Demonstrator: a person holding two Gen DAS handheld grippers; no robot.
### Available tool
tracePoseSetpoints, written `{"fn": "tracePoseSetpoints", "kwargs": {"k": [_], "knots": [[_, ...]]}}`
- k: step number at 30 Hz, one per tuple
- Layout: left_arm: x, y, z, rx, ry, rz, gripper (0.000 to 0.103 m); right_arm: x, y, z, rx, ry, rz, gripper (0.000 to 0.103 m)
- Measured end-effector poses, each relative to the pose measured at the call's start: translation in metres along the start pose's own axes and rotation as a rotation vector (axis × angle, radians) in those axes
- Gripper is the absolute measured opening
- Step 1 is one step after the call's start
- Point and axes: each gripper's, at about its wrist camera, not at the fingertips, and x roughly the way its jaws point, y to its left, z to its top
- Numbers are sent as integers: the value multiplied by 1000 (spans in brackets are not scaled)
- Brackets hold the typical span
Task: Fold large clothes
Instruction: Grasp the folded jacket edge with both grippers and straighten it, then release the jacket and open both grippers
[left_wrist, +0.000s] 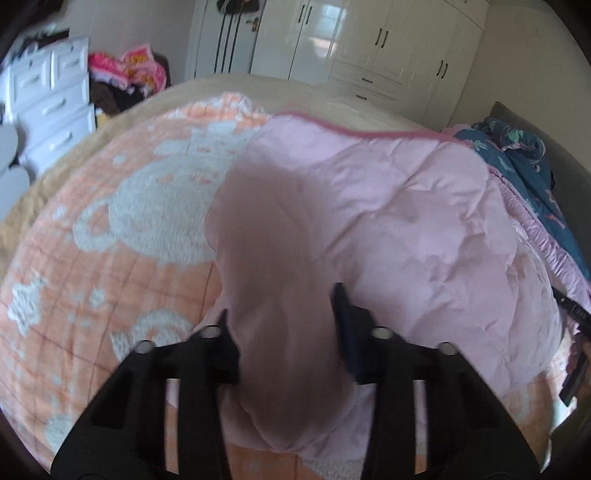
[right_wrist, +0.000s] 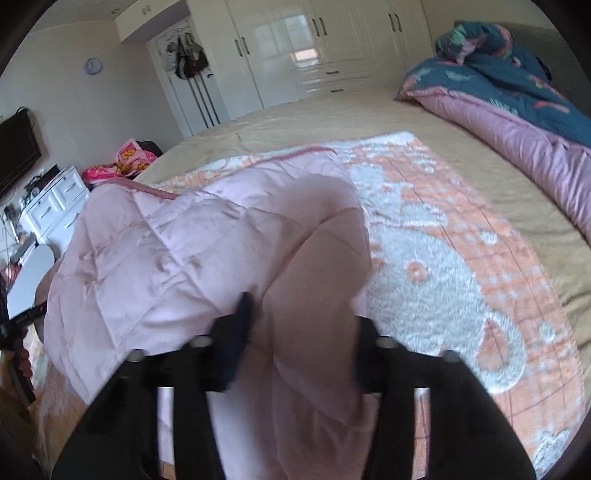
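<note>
My left fingers (left_wrist: 280, 314) and right fingers (right_wrist: 301, 317) each clamp a bunched edge of the pink quilt (left_wrist: 388, 206). It seems half-folded over the orange blanket (left_wrist: 110, 221); more folds remain.

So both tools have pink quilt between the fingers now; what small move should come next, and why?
Probably lift both tools together and carry the quilt edge toward its far edge. The left tool and right tool each pinch a bunch of it, and orange blanket lies bare beyond, so the fold looks unfinished.
</note>
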Motion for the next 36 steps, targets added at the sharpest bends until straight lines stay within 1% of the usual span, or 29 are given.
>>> {"fn": "tracePoseSetpoints", "kwargs": {"k": [1,2,5,7,8,11,13,15,20,23,24,25,26,27,28,29,31,32,33,35,36], "knots": [[-2,-4,5,6,-19,12,22,-6,3,4,10,-44,2,17],[-5,-6,13,-2,-41,17,21,-14,4,9,31,-96,3,17],[-4,-7,34,-22,-72,25,20,-23,6,17,57,-169,-34,16],[3,-10,43,-14,-71,46,20,-19,2,17,75,-159,-60,16],[12,-12,46,-11,-54,56,20,-12,-1,14,81,-140,-80,16],[30,-12,45,-5,-22,93,20,7,-9,6,93,-88,-117,15],[35,-11,43,-7,-18,98,20,17,-15,-2,112,-59,-137,15],[35,-10,40,-4,-21,103,21,21,-21,-6,120,-45,-136,15],[33,-12,38,2,-23,116,23,20,-22,-8,134,-26,-132,17],[29,-12,38,1,-23,122,26,16,-26,-8,159,-28,-126,25],[28,-11,38,0,-20,121,27,14,-28,-8,176,-25,-122,34],[27,-10,38,-1,-21,122,29,10,-29,-8,198,-26,-121,50],[25,-10,39,-4,-23,123,30,6,-31,-8,218,-35,-115,59],[23,-9,39,-8,-23,121,31,0,-33,-8,241,-54,-112,73],[22,-9,39,-11,-24,120,35,-6,-33,-7,248,-64,-113,78],[18,-8,39,-13,-29,118,37,-12,-31,-5,245,-74,-118,79],[9,-8,39,-13,-46,124,52,-24,-27,-2,236,-95,-119,90],[4,-8,38,-13,-52,127,56,-31,-25,-1,232,-112,-116,92],[-3,-9,37,-14,-60,126,62,-38,-22,0,226,-128,-115,95],[-12,-10,36,-10,-65,133,67,-50,-16,3,208,-145,-115,98],[-19,-11,34,-5,-70,140,72,-55,-11,4,194,-154,-113,99]]}}
